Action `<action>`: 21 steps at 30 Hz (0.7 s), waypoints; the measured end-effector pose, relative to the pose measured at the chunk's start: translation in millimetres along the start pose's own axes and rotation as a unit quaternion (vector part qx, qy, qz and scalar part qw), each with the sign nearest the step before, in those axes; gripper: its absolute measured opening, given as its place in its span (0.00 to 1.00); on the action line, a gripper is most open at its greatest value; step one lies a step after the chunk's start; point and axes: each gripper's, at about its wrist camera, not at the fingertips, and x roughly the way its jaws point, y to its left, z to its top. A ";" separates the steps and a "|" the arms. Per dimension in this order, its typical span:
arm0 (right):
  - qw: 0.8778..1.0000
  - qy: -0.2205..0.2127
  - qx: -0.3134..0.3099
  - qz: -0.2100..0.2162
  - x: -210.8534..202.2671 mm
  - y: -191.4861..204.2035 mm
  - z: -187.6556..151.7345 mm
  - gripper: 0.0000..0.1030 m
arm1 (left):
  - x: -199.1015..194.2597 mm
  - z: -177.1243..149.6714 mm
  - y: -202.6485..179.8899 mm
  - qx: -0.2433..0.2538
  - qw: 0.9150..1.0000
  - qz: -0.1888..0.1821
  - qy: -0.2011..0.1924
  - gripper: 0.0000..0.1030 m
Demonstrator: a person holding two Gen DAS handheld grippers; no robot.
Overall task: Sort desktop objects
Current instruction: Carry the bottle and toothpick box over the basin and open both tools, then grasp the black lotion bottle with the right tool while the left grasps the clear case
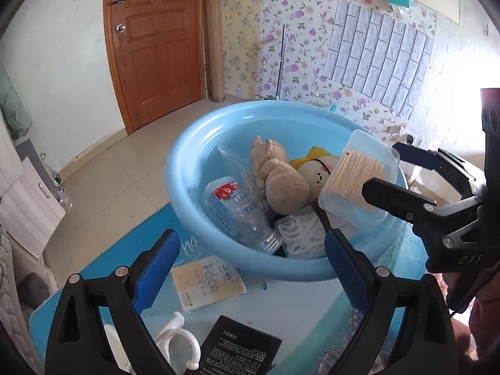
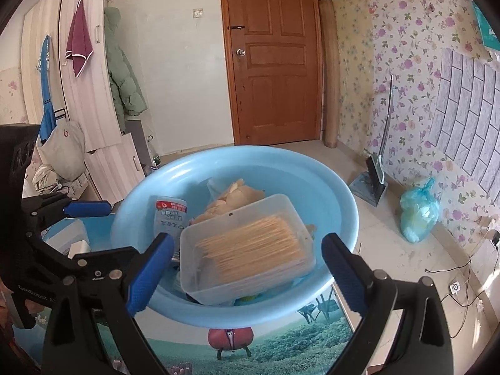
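Left wrist view: white hook (image 1: pixel 175 343), black box (image 1: pixel 240 350) and face-mask packet (image 1: pixel 206 284) lie unsorted on the bench (image 1: pixel 297 312); left gripper (image 1: pixel 250 268) spread, empty. Basin (image 1: pixel 187 143) holds bottle (image 1: pixel 231 206), plush toys (image 1: pixel 278 181), toothpick box (image 1: pixel 356 181) (tilted against the rim); right gripper (image 2: pixel 247 278) released just short of it. Roughly two-thirds done, I'd judge.

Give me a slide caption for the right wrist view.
Open right tool facing a clear box of toothpicks atop items in the blue basin.
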 end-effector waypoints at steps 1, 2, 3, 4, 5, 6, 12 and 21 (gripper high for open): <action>1.000 0.002 0.002 -0.001 -1.9 0.5 -1.8 0.94 | -3.6 -2.1 2.6 -0.007 1.000 0.000 -0.002 0.91; 1.000 0.004 0.004 -0.002 -3.4 1.7 -3.3 0.94 | -6.9 -4.8 5.0 -0.013 1.000 0.001 -0.005 0.92; 1.000 0.006 0.005 -0.001 -5.5 2.6 -5.6 0.94 | -11.6 -8.6 7.4 -0.020 1.000 0.002 -0.005 0.93; 1.000 0.009 0.006 0.000 -7.6 4.1 -7.7 0.94 | -15.0 -13.7 9.6 -0.024 1.000 0.008 -0.001 0.94; 1.000 0.013 0.007 0.000 -9.0 5.5 -10.6 0.94 | -18.1 -19.1 12.2 -0.026 1.000 0.014 0.001 0.94; 1.000 0.016 0.006 -0.002 -10.7 7.5 -14.1 0.95 | -21.4 -24.4 15.3 -0.029 0.999 0.018 0.004 0.94; 0.998 0.058 0.026 0.005 -19.2 16.9 -40.0 0.95 | -46.6 -73.9 39.4 -0.073 0.996 0.043 0.025 0.94; 0.996 0.091 0.000 0.023 -33.7 53.1 -67.4 0.95 | -77.4 -145.7 73.5 -0.130 0.987 0.080 0.044 0.96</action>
